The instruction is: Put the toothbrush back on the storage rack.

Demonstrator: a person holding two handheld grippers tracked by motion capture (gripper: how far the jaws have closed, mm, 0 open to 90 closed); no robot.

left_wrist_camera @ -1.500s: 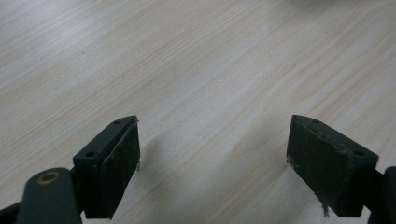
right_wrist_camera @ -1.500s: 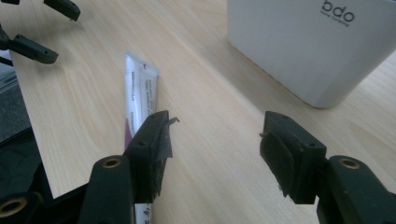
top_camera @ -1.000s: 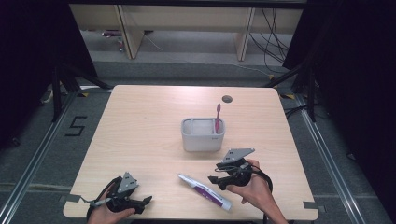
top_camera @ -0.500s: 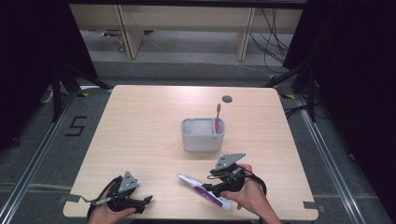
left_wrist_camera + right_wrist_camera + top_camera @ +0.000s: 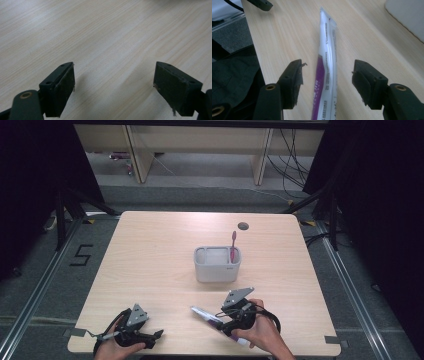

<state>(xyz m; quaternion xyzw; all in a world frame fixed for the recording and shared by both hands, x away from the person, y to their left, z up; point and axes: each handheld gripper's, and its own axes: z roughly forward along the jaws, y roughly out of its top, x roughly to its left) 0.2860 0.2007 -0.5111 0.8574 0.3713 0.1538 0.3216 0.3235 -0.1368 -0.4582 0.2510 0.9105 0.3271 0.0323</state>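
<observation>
Now the toothpaste tube [image 5: 324,72] lies flat between the right gripper's [image 5: 327,82] parted jaws, untouched.

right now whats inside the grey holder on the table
A pink toothbrush stands upright in the right end of the grey holder. The rest looks empty, but its walls hide the bottom.

High view: fixed above the near edge, facing forward and down over the whole table [image 5: 165,255], from well back.
Left gripper view: rides the left claw [image 5: 113,85], looking close along its jaws at bare tabletop.
Right gripper view: rides the right claw [image 5: 327,80], close over the toothpaste tube [image 5: 325,62].
Shared: tube [image 5: 207,316], left claw [image 5: 150,337], right claw [image 5: 220,317], tabletop.
</observation>
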